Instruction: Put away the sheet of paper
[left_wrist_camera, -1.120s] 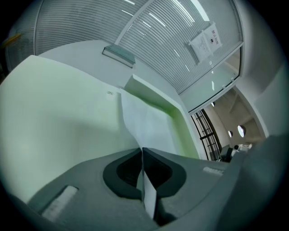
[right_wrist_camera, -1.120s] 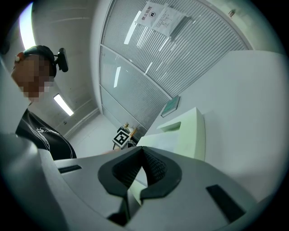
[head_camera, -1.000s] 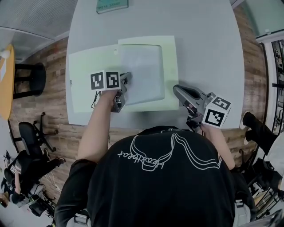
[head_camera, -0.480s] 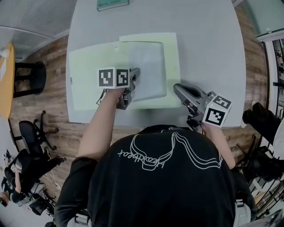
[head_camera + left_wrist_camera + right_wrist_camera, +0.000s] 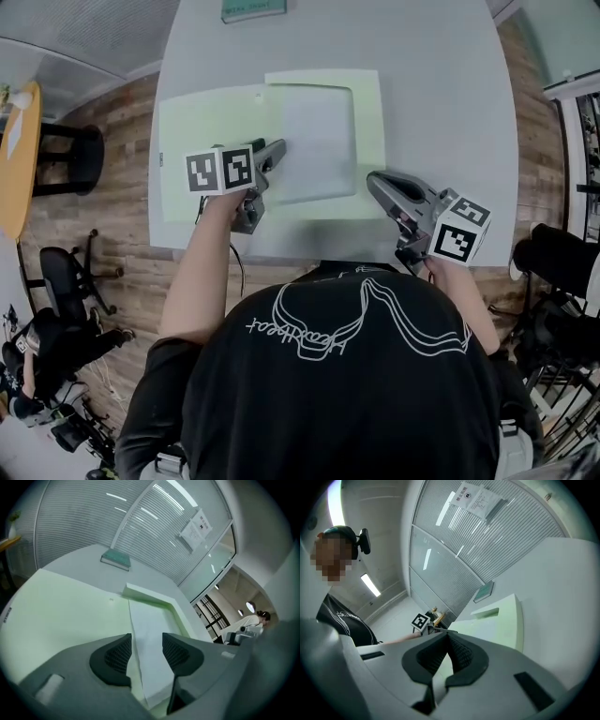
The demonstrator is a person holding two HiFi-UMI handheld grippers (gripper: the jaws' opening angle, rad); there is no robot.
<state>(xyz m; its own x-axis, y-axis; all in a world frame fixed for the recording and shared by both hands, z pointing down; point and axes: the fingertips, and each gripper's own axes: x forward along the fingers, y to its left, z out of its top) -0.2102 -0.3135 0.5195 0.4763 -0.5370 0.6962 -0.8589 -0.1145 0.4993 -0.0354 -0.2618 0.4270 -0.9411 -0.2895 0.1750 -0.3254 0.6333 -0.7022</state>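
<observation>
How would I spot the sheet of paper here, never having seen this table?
On the grey table lies an open pale green folder. The sheet of paper lies on its right half, the only white rectangle among the green.

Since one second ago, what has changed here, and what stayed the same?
The left gripper has just opened its tongs, let go of the white sheet and lifted a little; the sheet's edge now lies loose between them. The sheet rests in the green folder as before. The right gripper stayed at the folder's right edge, tongs together.
</observation>
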